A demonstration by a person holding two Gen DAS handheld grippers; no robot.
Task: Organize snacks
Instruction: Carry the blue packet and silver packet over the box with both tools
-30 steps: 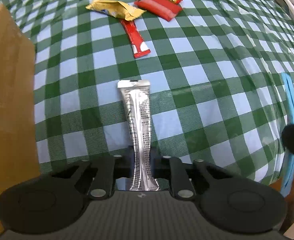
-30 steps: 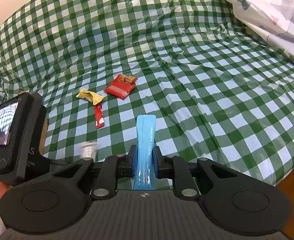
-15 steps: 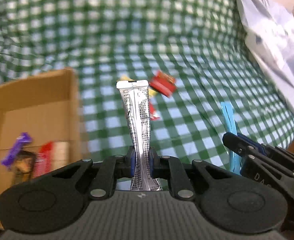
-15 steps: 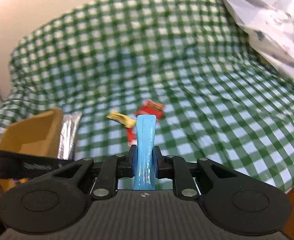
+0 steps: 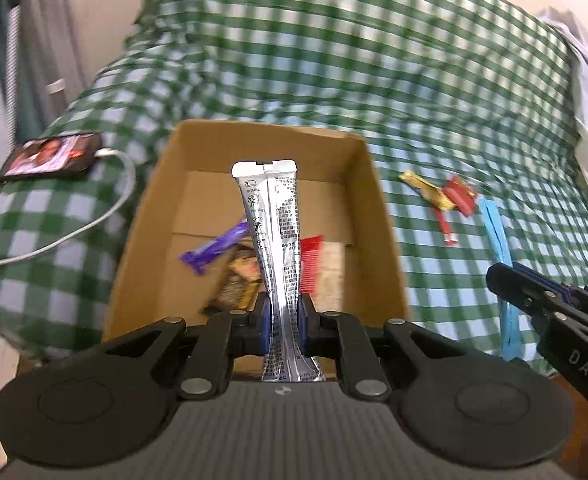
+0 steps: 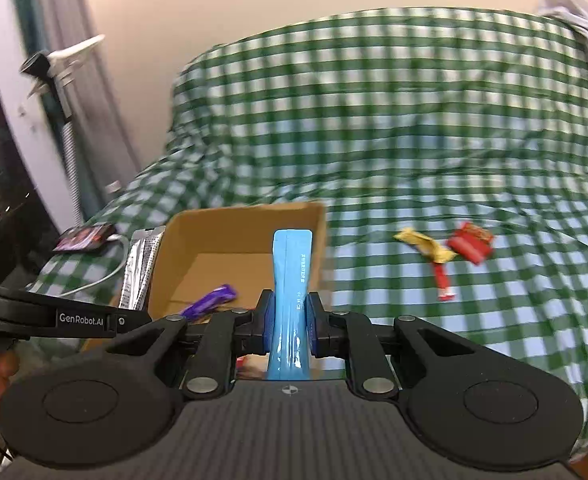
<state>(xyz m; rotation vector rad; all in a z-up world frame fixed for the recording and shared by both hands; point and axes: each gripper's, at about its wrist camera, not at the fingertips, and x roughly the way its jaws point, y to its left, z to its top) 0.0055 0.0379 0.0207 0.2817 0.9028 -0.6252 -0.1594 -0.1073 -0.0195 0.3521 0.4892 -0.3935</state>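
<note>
Claws — left claw (image 5: 282, 322) clamped on silver sachet (image 5: 272, 232) | right claw (image 6: 290, 328) clamped on blue sachet (image 6: 292, 280) (both above cardboard box (image 5: 377, 216))

One cardboard box (image 5: 377, 216) sits on the checked cloth (image 5: 333, 60), with three wrapped snacks inside: one purple (image 5: 214, 246), one brown (image 5: 240, 284), one red (image 5: 311, 264). Three more snacks lie loose on the cloth: one yellow (image 5: 425, 192) and two red (image 5: 459, 196) (image 5: 445, 226). Two grippers (image 5: 282, 322) (image 6: 290, 328) each clamp one stick pack, one silver (image 5: 272, 232) and one blue (image 6: 292, 280), and one phone (image 5: 52, 156) lies with one white cable (image 5: 74, 228).

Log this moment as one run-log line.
left gripper: shut on silver foil packet | right gripper: shut on blue packet | open cardboard box: ahead
</note>
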